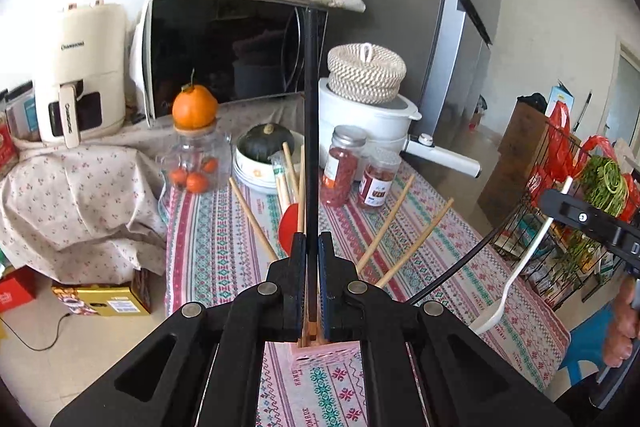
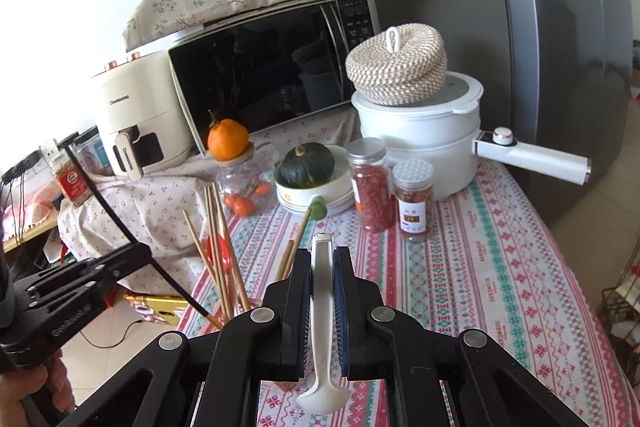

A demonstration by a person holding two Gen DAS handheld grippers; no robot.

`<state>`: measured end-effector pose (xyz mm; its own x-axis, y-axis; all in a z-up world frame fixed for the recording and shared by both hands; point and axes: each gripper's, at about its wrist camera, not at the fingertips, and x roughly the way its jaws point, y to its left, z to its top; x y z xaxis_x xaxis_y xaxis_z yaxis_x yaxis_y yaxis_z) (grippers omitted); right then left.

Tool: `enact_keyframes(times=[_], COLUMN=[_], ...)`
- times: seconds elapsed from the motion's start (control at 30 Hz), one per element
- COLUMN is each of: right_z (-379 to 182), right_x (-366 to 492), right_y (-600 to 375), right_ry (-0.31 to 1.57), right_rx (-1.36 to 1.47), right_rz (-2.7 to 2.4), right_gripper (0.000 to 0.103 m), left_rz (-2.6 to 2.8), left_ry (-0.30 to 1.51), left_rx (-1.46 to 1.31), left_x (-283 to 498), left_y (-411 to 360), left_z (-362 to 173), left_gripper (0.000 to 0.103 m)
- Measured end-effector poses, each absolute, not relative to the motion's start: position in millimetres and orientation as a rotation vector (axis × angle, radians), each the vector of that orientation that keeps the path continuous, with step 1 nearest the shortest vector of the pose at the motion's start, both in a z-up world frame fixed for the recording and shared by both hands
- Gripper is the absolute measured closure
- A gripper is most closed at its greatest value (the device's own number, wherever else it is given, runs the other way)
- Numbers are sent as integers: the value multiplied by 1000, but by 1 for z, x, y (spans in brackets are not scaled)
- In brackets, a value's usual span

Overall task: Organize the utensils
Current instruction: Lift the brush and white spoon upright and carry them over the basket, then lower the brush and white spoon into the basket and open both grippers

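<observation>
The left gripper [image 1: 312,247] is squeezed tight on a long thin black chopstick [image 1: 311,131], tip right above the pink plastic holder [image 1: 320,353]. Keep it straight and slide it in slowly. The right gripper [image 2: 323,259] pinches a white plastic spoon [image 2: 322,315] over the striped tablecloth [image 2: 480,267].

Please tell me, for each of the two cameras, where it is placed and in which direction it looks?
Left wrist: sits on the left gripper, shut on a black chopstick, above the pink utensil holder; faces the microwave; the person's right hand shows.
Right wrist: sits on the right gripper, shut on a white spoon; faces the same microwave; the left gripper shows.
Shared: microwave, white pot, tablecloth.
</observation>
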<state>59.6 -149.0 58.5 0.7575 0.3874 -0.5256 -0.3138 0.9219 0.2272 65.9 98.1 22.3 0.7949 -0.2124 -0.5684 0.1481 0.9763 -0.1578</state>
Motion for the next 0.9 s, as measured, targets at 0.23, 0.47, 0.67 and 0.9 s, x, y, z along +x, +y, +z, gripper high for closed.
enact_keyframes(times=[0.23, 0.47, 0.67, 0.9], right_z=[64, 78, 77, 56], right_x=[51, 41, 48, 73], right_y=[-145, -138, -107, -55], right_ry=[584, 527, 479, 479], right_rx=[135, 213, 218, 119], right_rz=[418, 508, 530, 499], right_gripper=[93, 94, 93, 93], left_rz=[-165, -158, -134, -53], left_ry=[750, 776, 762, 837], left_rx=[-153, -171, -189, -109], left_x=[95, 94, 69, 44], left_y=[100, 103, 116, 135], left_z=[-20, -20, -5, -13], left_gripper=[97, 85, 39, 25])
